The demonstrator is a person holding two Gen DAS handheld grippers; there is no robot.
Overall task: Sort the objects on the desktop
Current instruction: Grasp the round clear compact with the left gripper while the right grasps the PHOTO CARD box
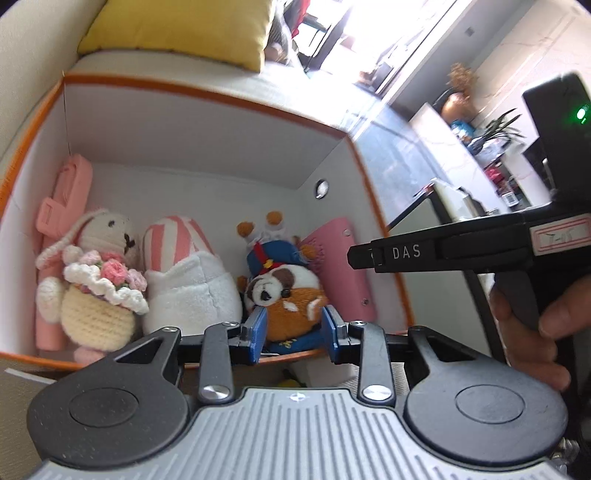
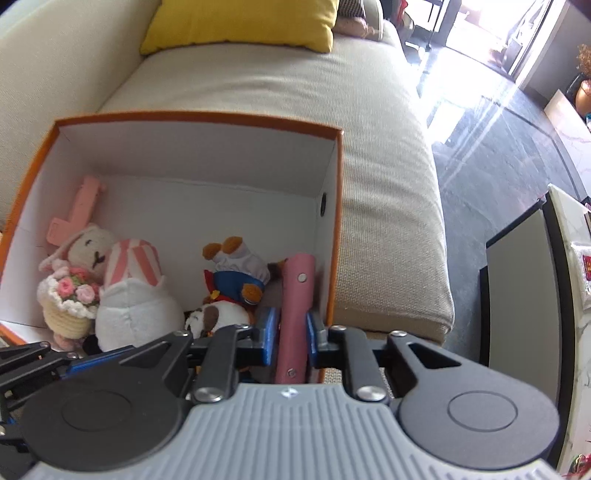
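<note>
Right tongs [image 2: 292, 339] set nearly closed, blue fingers [image 2: 269, 339] lying against both long sides of an upright pink case [image 2: 295, 295]. Seen from the left wrist, black and lettered, reaching in from the right, handle wrapped by a hand [image 1: 535, 332]. Left tongs [image 1: 294, 334] partly open over the near rim of the box, one blue finger on each side of a brown-and-white plush [image 1: 291, 295]. Cannot tell whether those pads press the toy or only frame it.

Beige sofa [image 2: 295, 92] filling the far side of the scene, with dark glossy floor [image 2: 498, 147] to its right. Orange box [image 2: 199, 116] with white inner walls standing against the sofa's near edge, open on top. Yellow cushion [image 2: 240, 22] at the far end of the seat, well apart from the box.

Inside the box, left to right:
- Crochet bunny [image 2: 85, 258] holding a knitted bouquet, near the left wall.
- White plush with pink stripes [image 2: 136, 314], touching the bunny's right side.
- Brown-and-white plush, upside down in a blue outfit, orange feet pointing to the far wall, right of centre.
- Pink case, standing beside the right wall, just beside that plush.

Pink plastic piece [image 2: 86, 206] leaning in the far left corner behind the bunny. Small round metal eyelet [image 1: 322, 189] set in the right wall, above the pink case.
</note>
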